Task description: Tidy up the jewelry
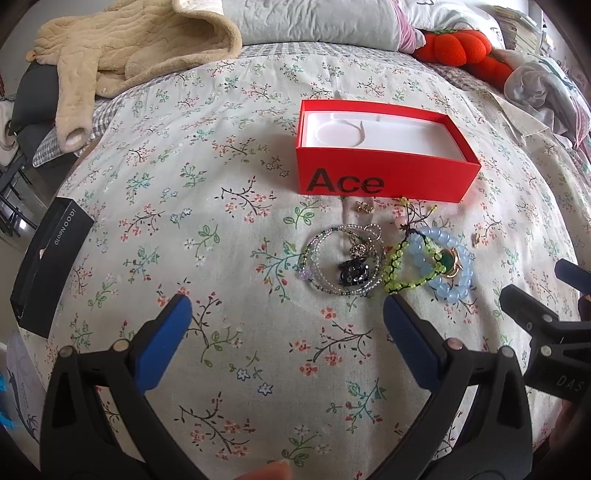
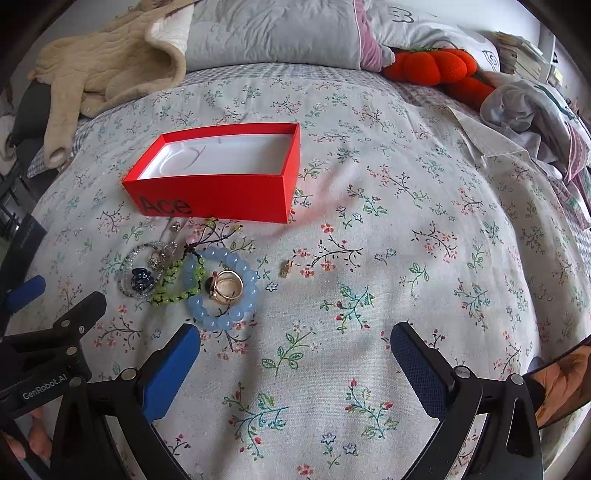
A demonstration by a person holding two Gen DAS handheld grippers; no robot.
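An open red "Ace" box (image 1: pixel 384 181) (image 2: pixel 221 199) with a white insert lies on the floral bedspread. In front of it sits a jewelry pile: a clear bead bracelet (image 1: pixel 338 258) (image 2: pixel 135 271) around a dark charm, a green bead bracelet (image 1: pixel 400 264) (image 2: pixel 181 280), a light blue bead bracelet (image 1: pixel 448 262) (image 2: pixel 225 288) and a gold ring with a green stone (image 1: pixel 448 258) (image 2: pixel 226 286). Small gold earrings lie apart (image 1: pixel 364 207) (image 2: pixel 286 267). My left gripper (image 1: pixel 286 308) is open just short of the pile. My right gripper (image 2: pixel 295 338) is open, right of the pile.
A black box (image 1: pixel 48 266) lies at the bed's left edge. A beige fleece garment (image 1: pixel 125 48) (image 2: pixel 103 62), grey pillows (image 2: pixel 273 33), an orange plush (image 1: pixel 458 46) (image 2: pixel 439 66) and crumpled clothes (image 2: pixel 535 107) line the far side. Bare bedspread stretches right of the red box.
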